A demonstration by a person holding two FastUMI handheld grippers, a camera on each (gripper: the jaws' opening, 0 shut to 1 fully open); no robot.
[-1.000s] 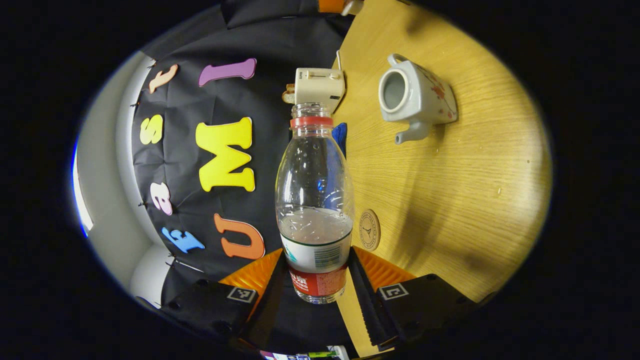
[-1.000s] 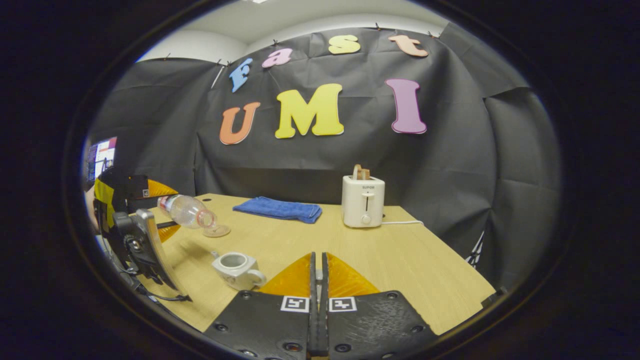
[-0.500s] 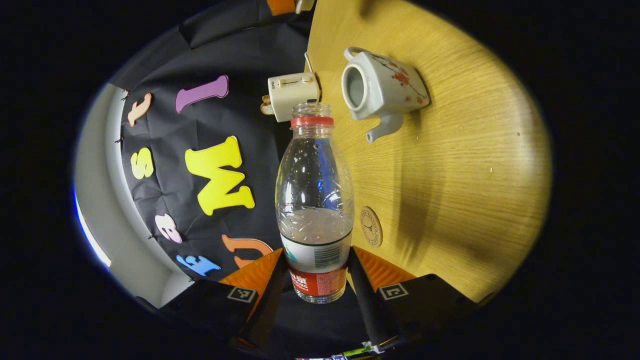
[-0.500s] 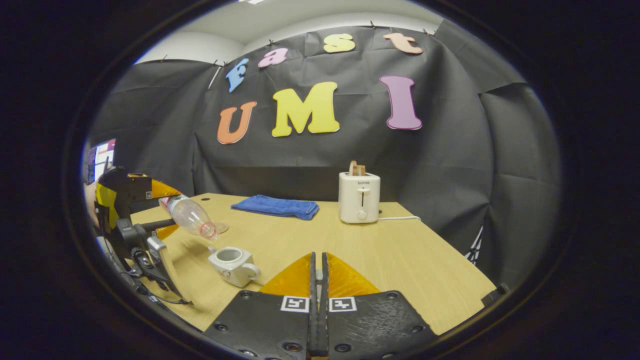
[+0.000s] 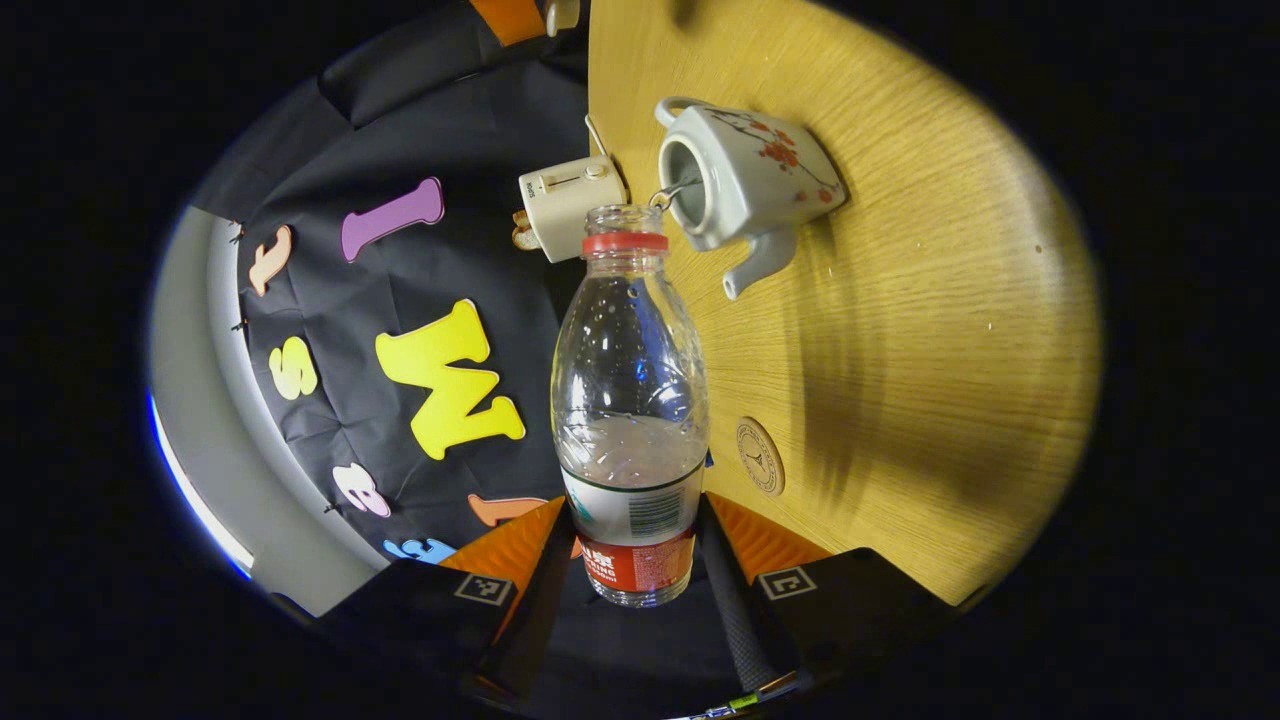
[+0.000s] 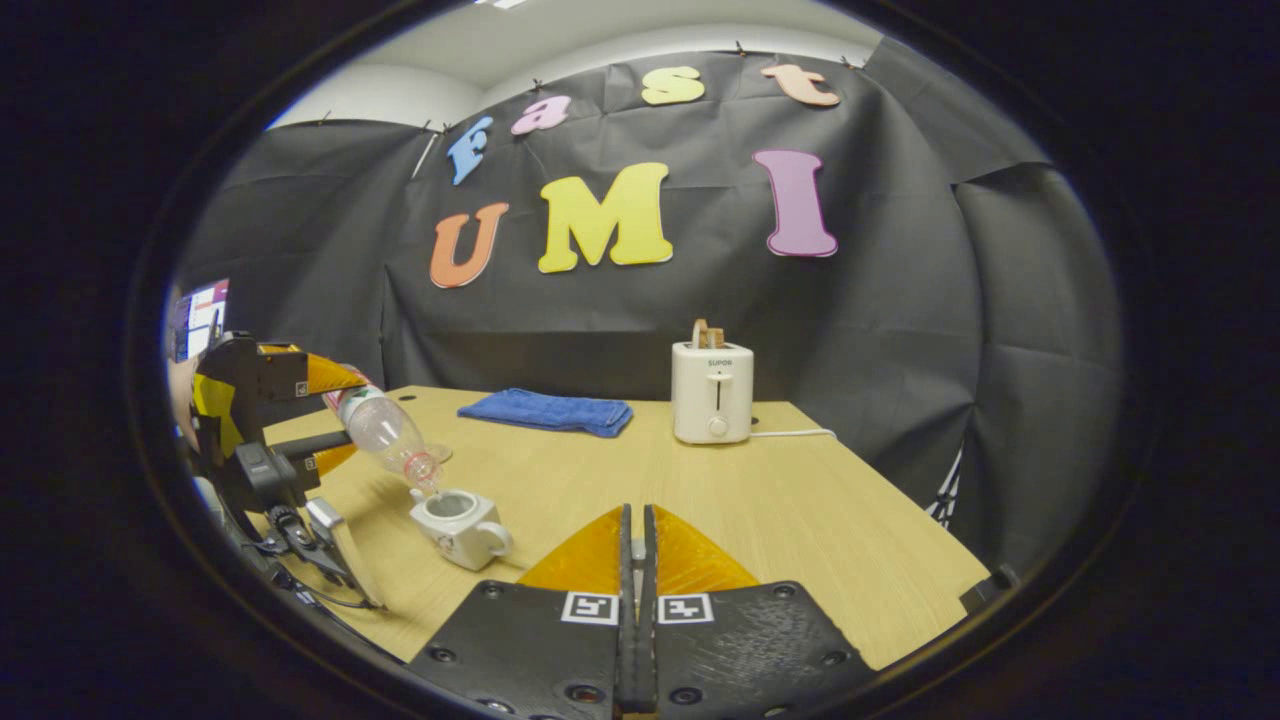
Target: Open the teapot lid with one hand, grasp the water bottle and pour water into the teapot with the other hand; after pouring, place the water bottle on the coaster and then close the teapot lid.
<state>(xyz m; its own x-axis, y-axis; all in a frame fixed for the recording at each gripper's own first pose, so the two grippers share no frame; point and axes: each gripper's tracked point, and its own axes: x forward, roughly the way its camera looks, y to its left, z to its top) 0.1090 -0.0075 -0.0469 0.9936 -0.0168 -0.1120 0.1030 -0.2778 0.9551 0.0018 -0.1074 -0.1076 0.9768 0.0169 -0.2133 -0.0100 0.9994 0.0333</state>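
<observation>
In the right gripper view the left tongs point(image 6: 300, 400) at the left edge clamp the water bottle point(image 6: 385, 430), tipped neck-down over the open teapot point(image 6: 458, 520) at lower left of the counter point(image 6: 800, 520). A thin stream runs from bottle mouth into teapot opening, the coaster point(image 5: 760, 456) lying lower centre-right in the left gripper view. At bottom centre the right tongs point(image 6: 634, 560) are pressed together, and what they grip cannot be told.
</observation>
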